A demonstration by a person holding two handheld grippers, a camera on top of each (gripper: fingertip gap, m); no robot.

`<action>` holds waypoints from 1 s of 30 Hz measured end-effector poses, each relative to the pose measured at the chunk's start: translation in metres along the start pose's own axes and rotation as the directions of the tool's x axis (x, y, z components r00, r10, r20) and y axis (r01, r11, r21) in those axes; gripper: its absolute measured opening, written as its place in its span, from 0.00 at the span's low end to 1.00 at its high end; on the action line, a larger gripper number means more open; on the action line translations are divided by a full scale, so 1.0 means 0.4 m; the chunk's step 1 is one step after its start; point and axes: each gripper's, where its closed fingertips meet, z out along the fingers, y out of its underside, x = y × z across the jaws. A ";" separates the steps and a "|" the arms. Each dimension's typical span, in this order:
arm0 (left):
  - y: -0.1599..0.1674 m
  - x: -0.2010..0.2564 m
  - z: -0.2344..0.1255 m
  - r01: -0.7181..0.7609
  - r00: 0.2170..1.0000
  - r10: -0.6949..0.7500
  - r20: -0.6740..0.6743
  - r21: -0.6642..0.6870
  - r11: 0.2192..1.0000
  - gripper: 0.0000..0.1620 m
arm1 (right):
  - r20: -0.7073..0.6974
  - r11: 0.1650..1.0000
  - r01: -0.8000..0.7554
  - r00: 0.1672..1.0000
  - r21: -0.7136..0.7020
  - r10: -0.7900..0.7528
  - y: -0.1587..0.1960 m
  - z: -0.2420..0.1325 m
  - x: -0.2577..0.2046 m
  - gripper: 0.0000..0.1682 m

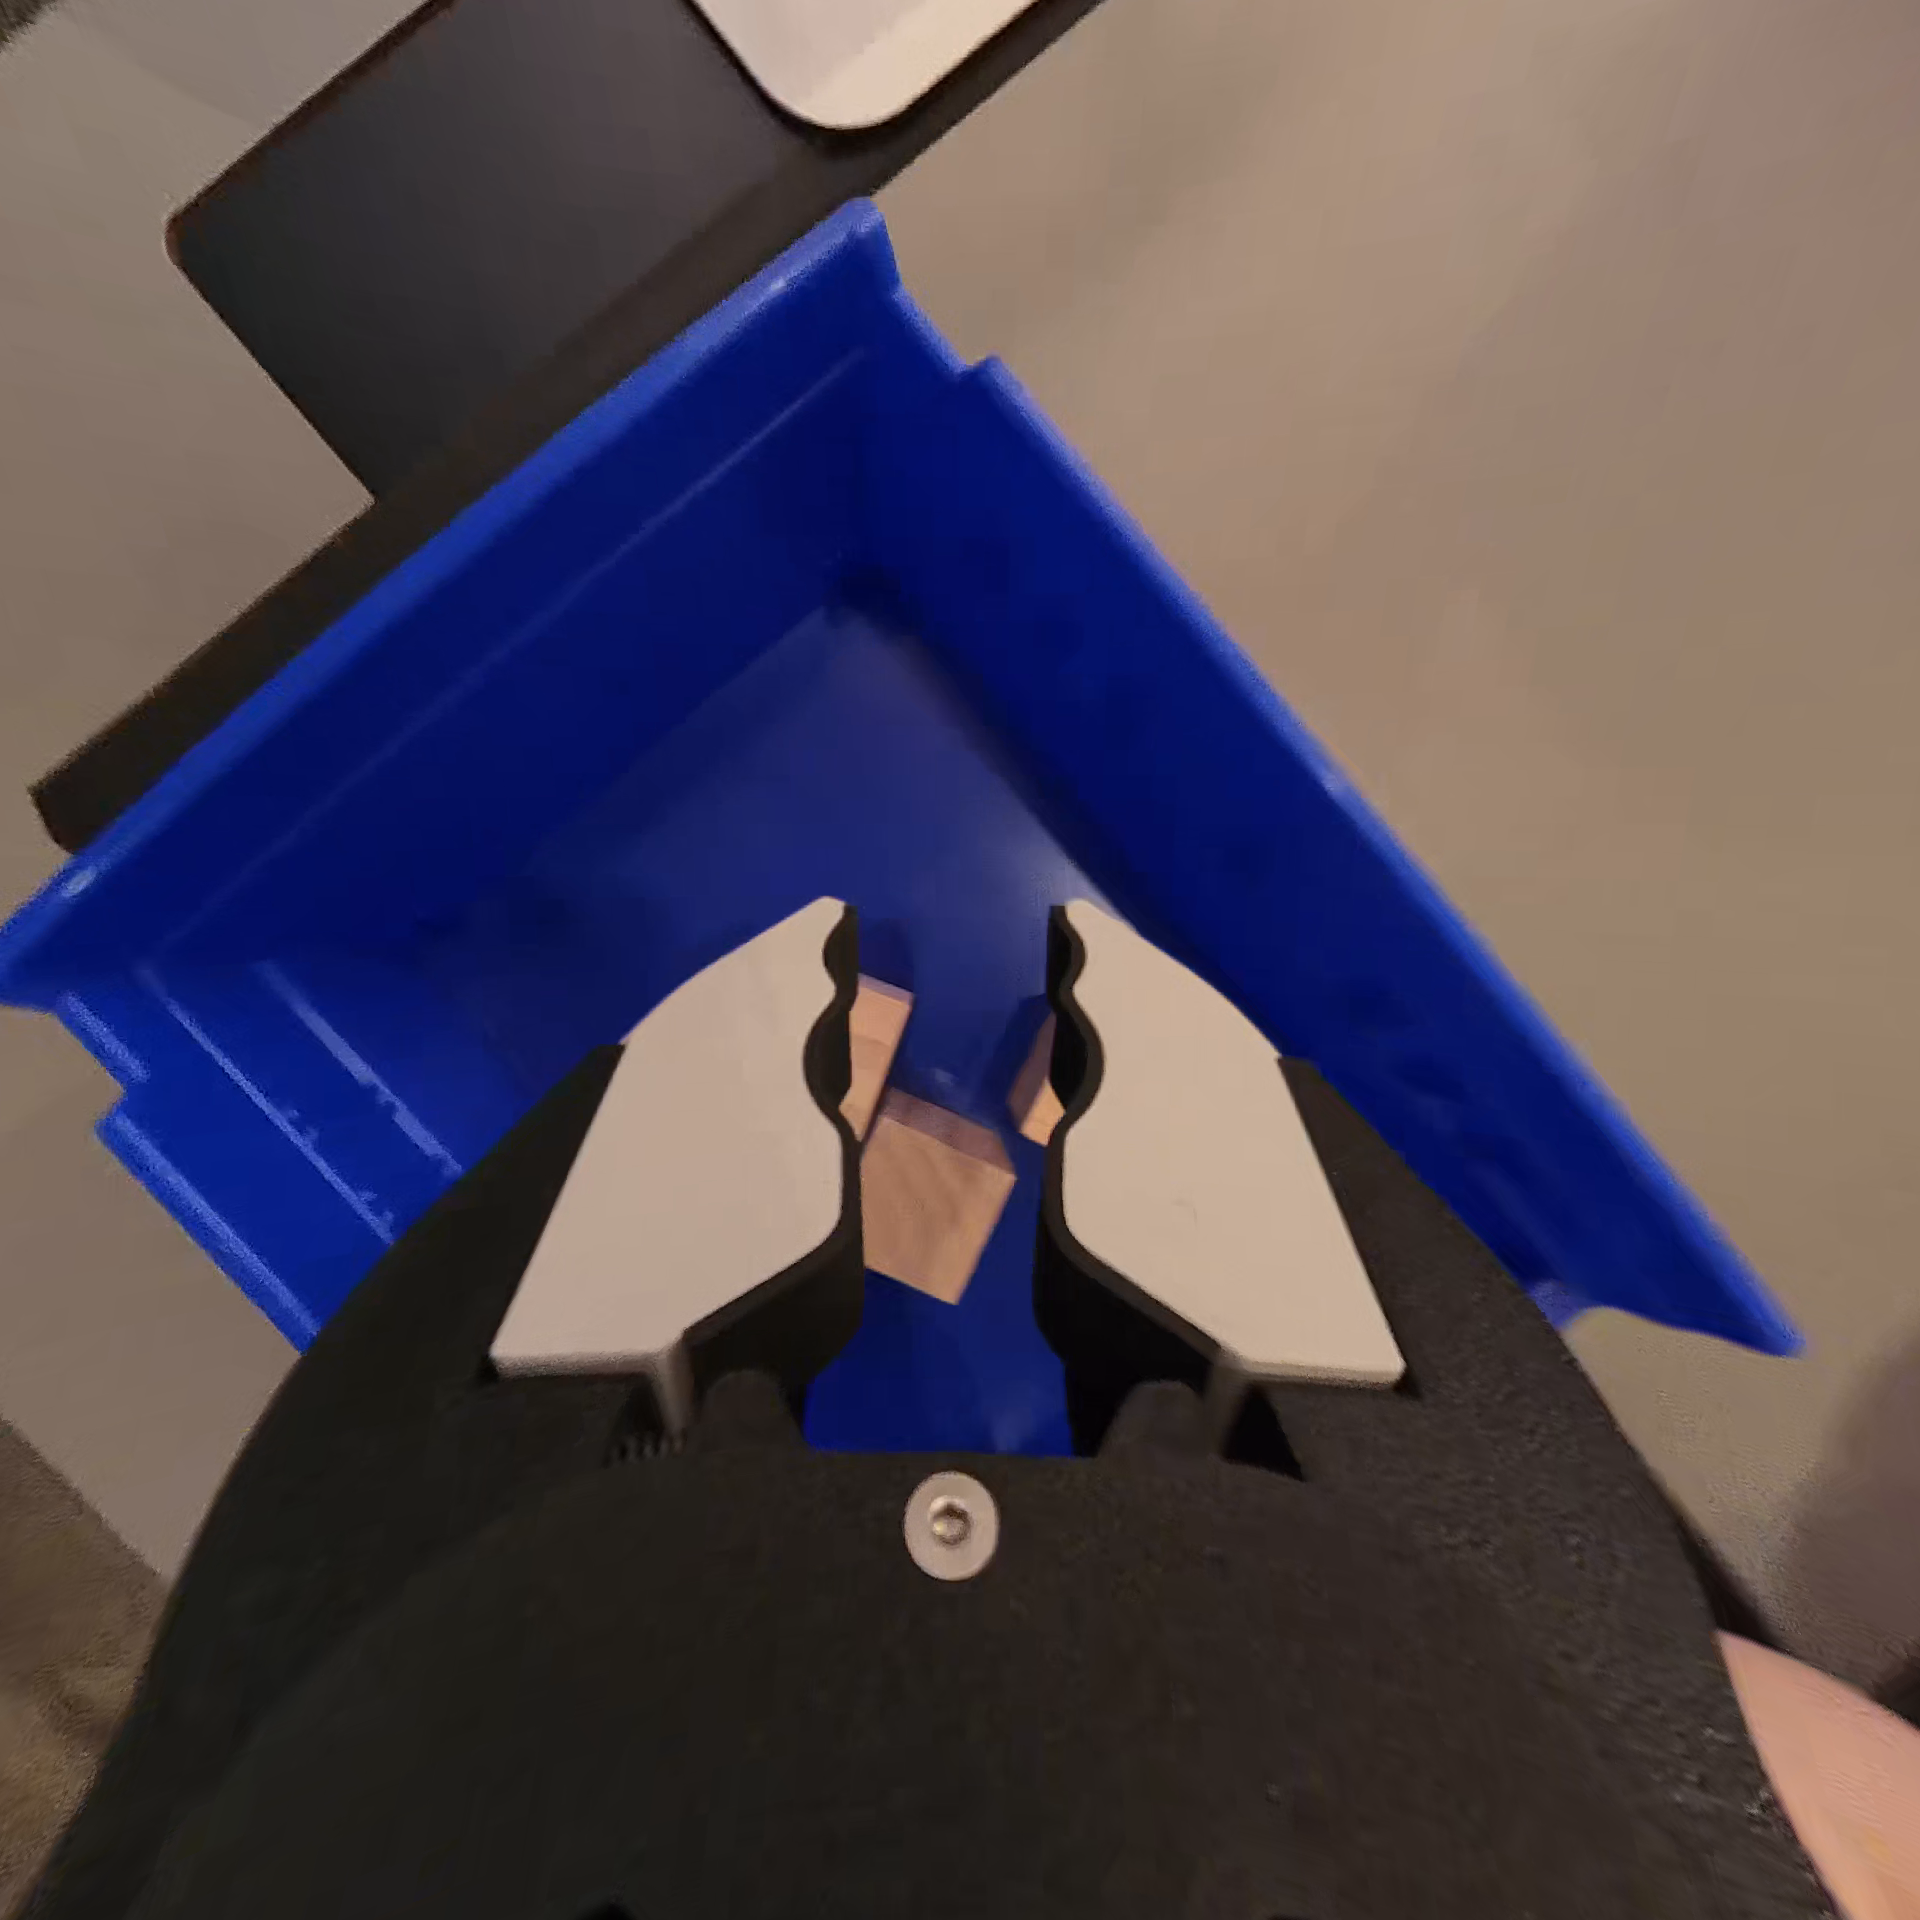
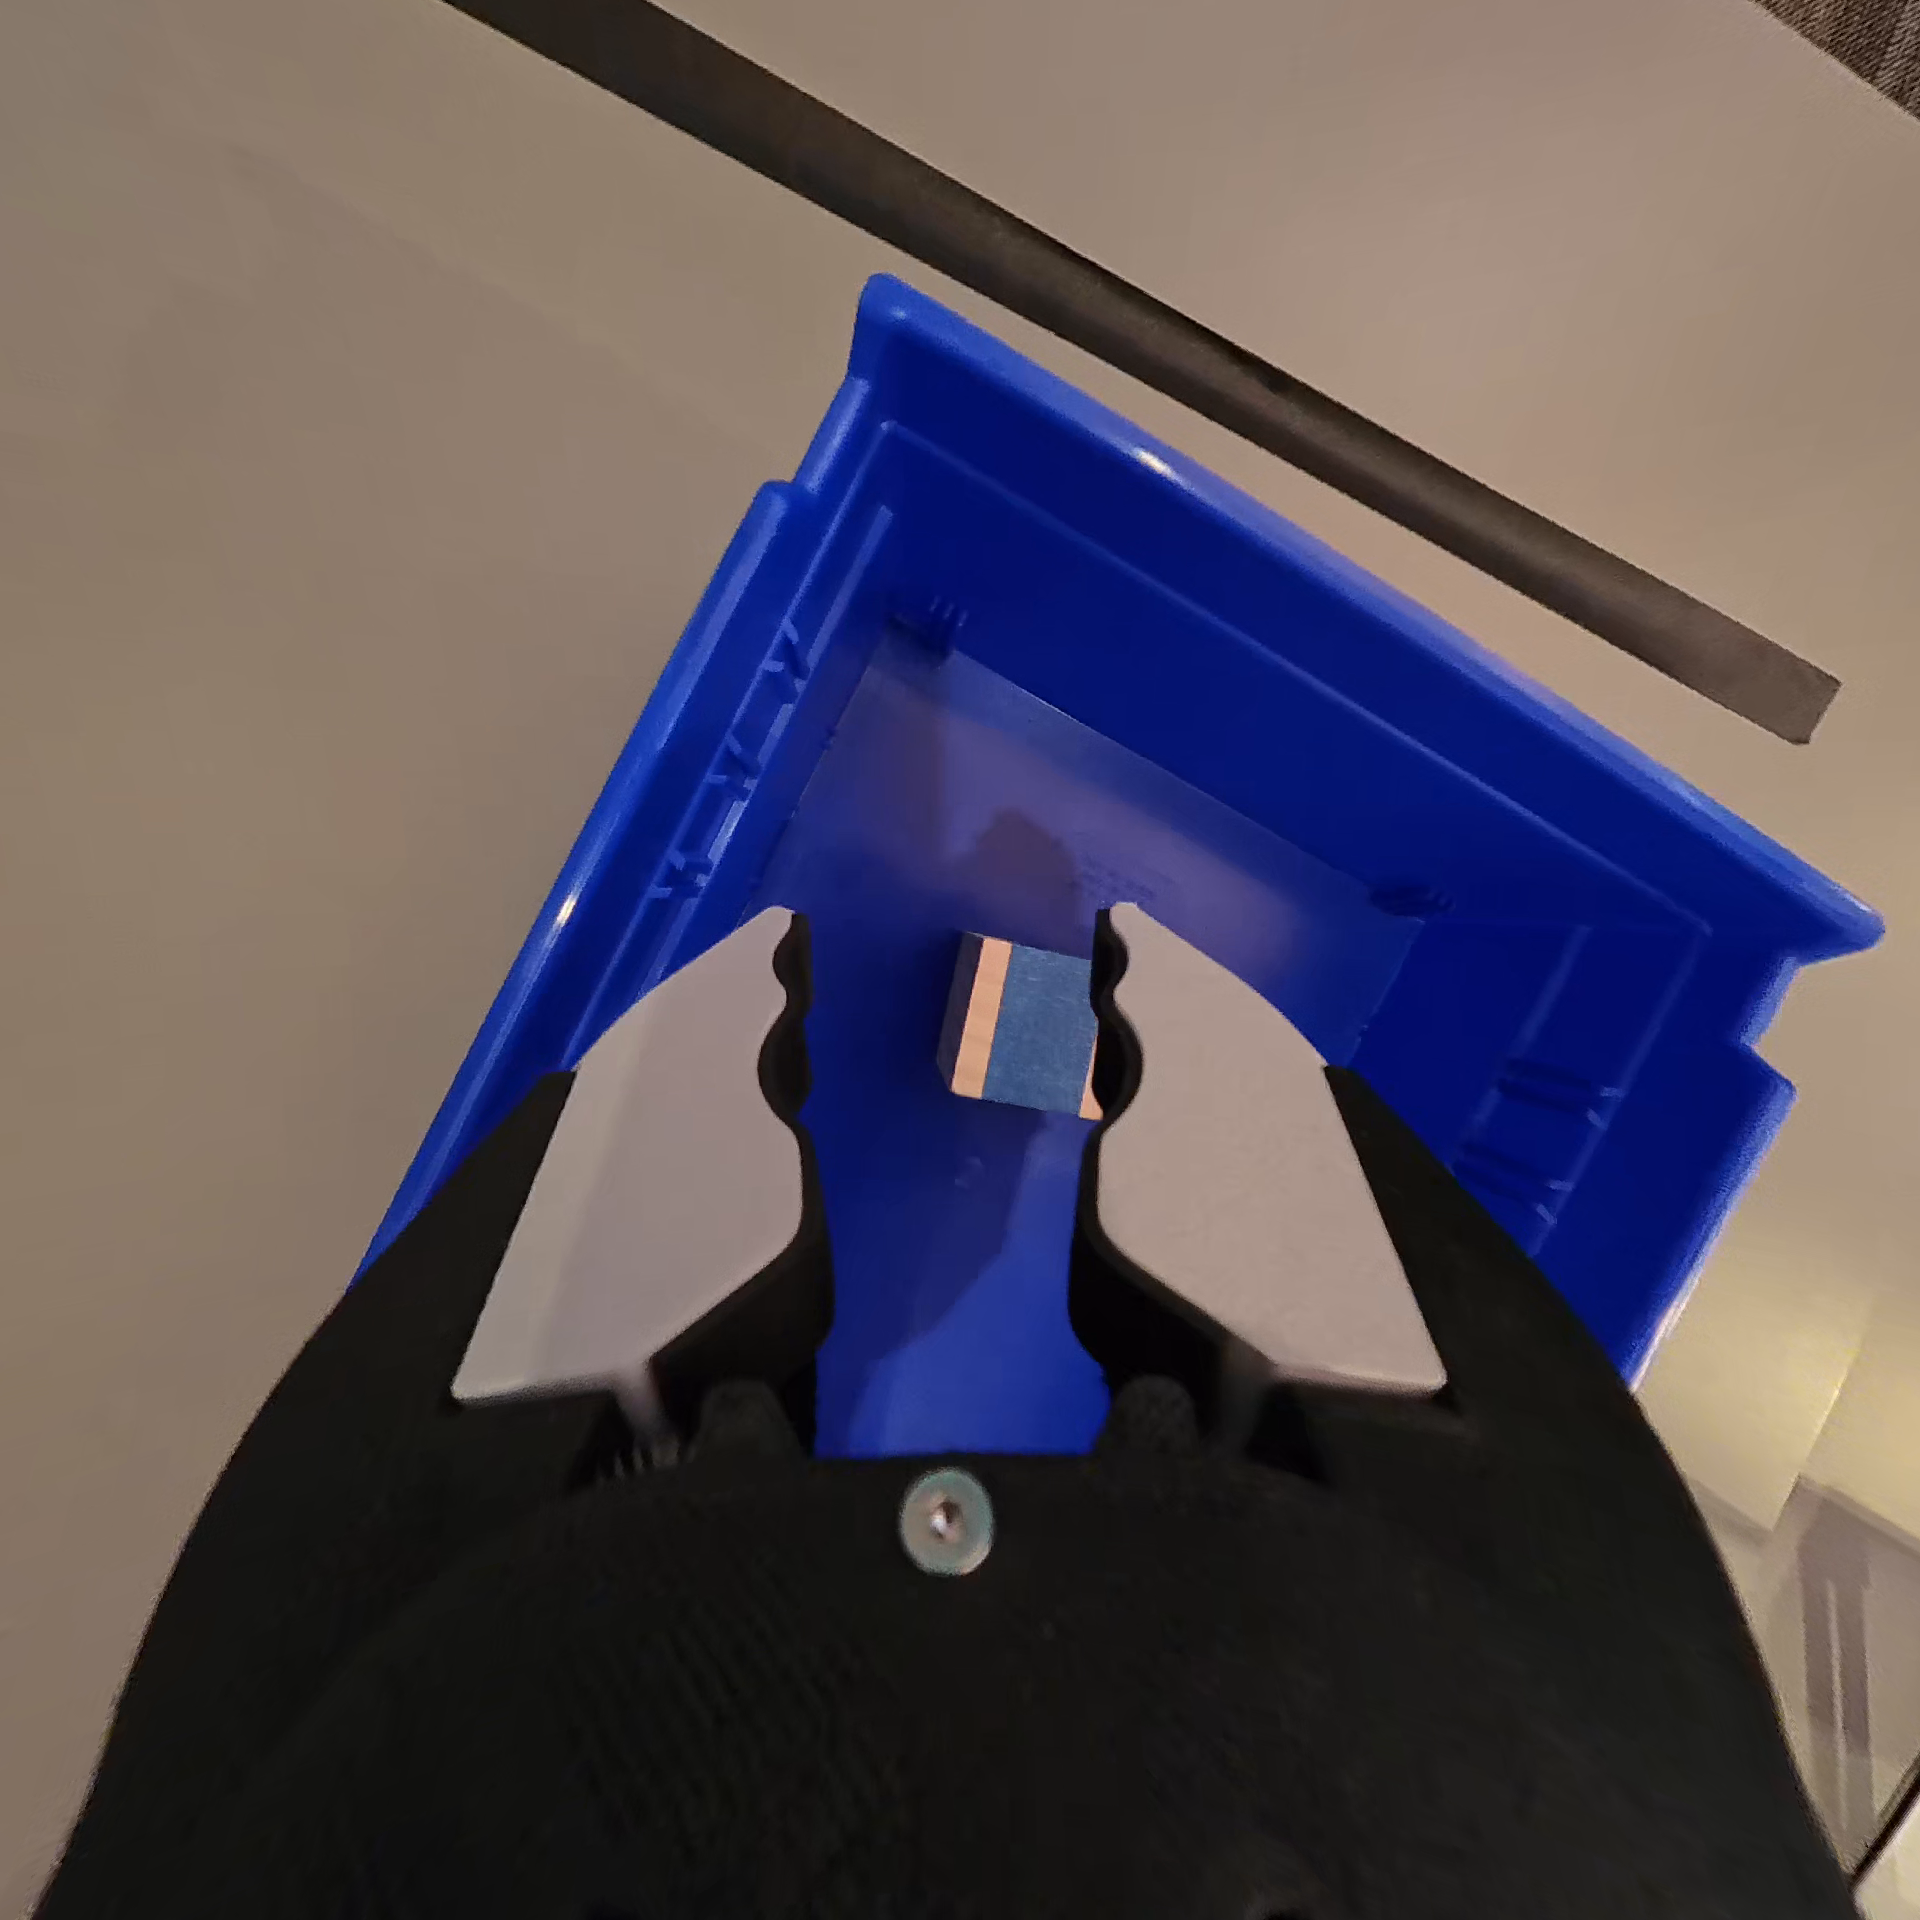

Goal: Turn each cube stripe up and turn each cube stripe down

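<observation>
In the left wrist view a blue bin (image 1: 1143,644) holds three plain wooden cubes: one in the middle (image 1: 930,1205), one to the left (image 1: 878,1049) and one to the right (image 1: 1039,1081). No stripe shows on them. My left gripper (image 1: 951,920) is open above them, with the middle cube in the gap between its fingers. In the right wrist view a blue bin (image 2: 1299,707) holds one wooden cube (image 2: 1023,1029) with a blue stripe on its top face. My right gripper (image 2: 951,920) is open over it, and the cube lies close to the right finger (image 2: 1117,1039).
A black mat (image 1: 416,312) lies behind the bin in the left wrist view, with a white rounded object (image 1: 852,52) on it. A dark strip (image 2: 1143,343) crosses the beige tabletop (image 2: 312,623) behind the bin in the right wrist view. A hand (image 1: 1818,1766) shows at the lower right.
</observation>
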 end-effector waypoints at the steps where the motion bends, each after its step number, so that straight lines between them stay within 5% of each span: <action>1: 0.008 -0.011 0.015 -0.055 0.998 0.055 0.018 -0.003 0.999 0.23 | 0.000 1.000 0.003 1.000 -0.006 -0.003 0.002 0.003 -0.001 0.32; 7: 0.106 -0.102 0.065 -0.072 0.976 0.115 0.184 -0.225 0.972 0.36 | -0.027 0.999 0.026 0.999 -0.042 -0.027 0.014 0.024 -0.001 0.37; 30: 0.179 -0.116 0.138 -0.115 0.968 0.197 0.153 -0.427 0.897 0.29 | -0.067 0.995 0.082 0.994 -0.056 -0.085 0.018 -0.012 -0.016 0.38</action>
